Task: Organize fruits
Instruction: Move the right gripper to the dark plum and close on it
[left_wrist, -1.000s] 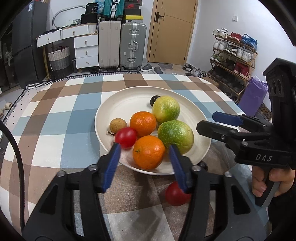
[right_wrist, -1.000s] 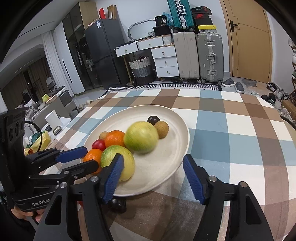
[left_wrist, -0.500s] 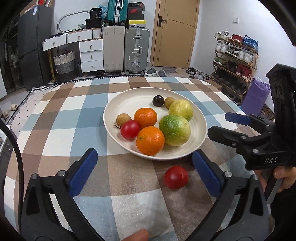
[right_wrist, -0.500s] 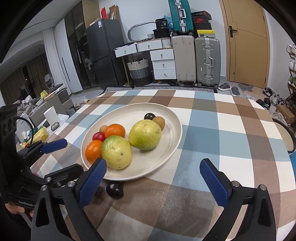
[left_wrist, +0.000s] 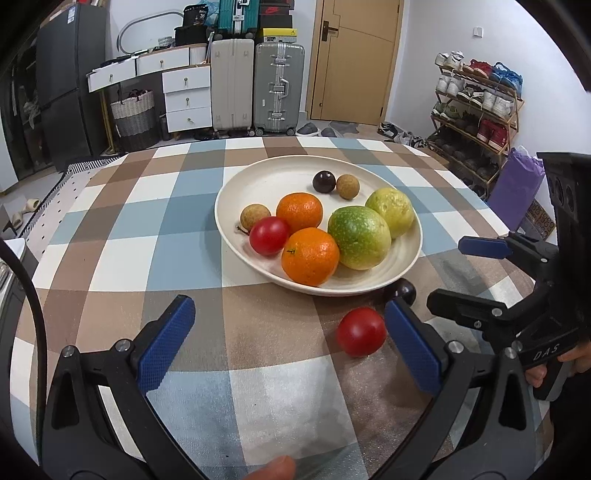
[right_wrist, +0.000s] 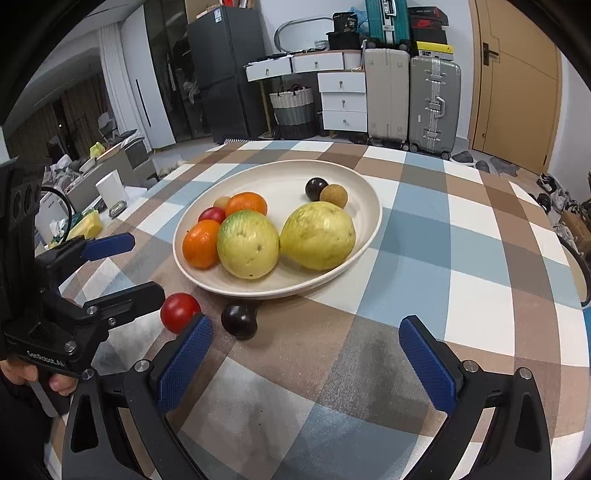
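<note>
Both the left tongs (left_wrist: 284, 345) and right tongs (right_wrist: 306, 360) are hanging wide open and empty, likely needing next to close on the red tomato (left_wrist: 361, 336) and dark plum (right_wrist: 239, 319) lying beside the plate (left_wrist: 408, 266) near the tabletop's near edge.

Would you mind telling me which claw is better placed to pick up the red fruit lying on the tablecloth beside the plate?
Left, probably. The red fruit lies just off the left claw's right finger, jaws wide open. The right claw sits nearer the dark fruit.
</note>
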